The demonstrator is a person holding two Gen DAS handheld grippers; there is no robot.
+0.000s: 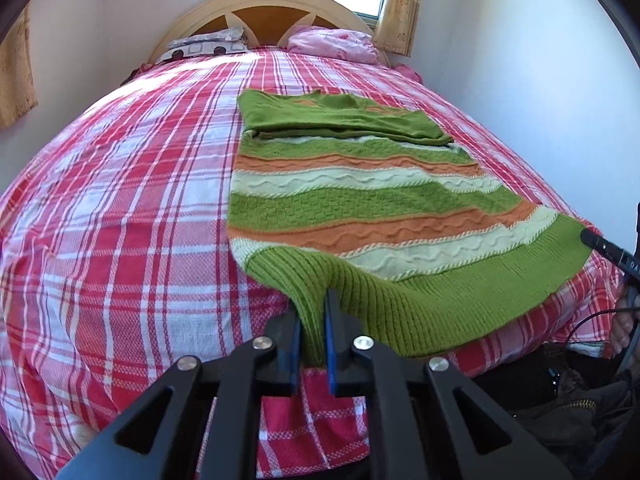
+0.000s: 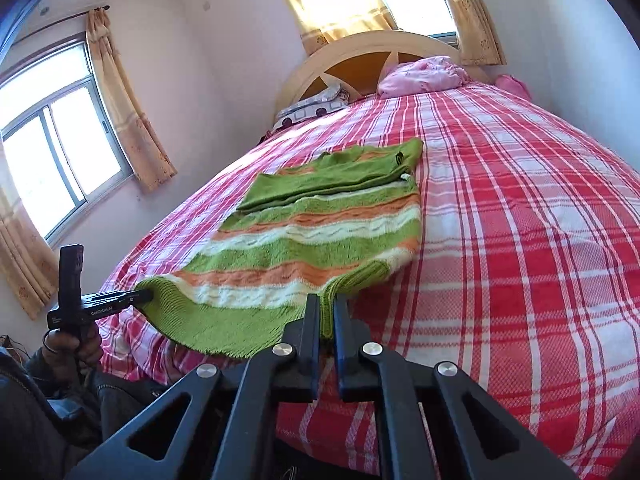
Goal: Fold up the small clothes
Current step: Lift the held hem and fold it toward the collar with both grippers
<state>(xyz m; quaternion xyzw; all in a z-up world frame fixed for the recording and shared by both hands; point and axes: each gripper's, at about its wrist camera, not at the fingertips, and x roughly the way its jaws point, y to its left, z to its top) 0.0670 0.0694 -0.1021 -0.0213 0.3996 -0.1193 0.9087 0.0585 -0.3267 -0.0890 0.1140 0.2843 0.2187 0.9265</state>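
A green, orange and white striped knit sweater (image 1: pixel 352 200) lies on the bed, its far part folded over with the sleeves on top. My left gripper (image 1: pixel 313 308) is shut on the left corner of the green ribbed hem. My right gripper (image 2: pixel 327 312) is shut on the right corner of the same hem (image 2: pixel 256 320). Both corners are lifted a little off the bed at its near edge. The left gripper also shows in the right wrist view (image 2: pixel 144 296), and the right gripper shows at the right edge of the left wrist view (image 1: pixel 588 238).
The bed has a red and white plaid sheet (image 1: pixel 120 240). A patterned pillow (image 1: pixel 208 42) and a pink pillow (image 1: pixel 332 42) lie by the wooden headboard (image 1: pixel 260 4). Walls stand close on both sides. A window (image 2: pixel 52 148) with curtains is on the left.
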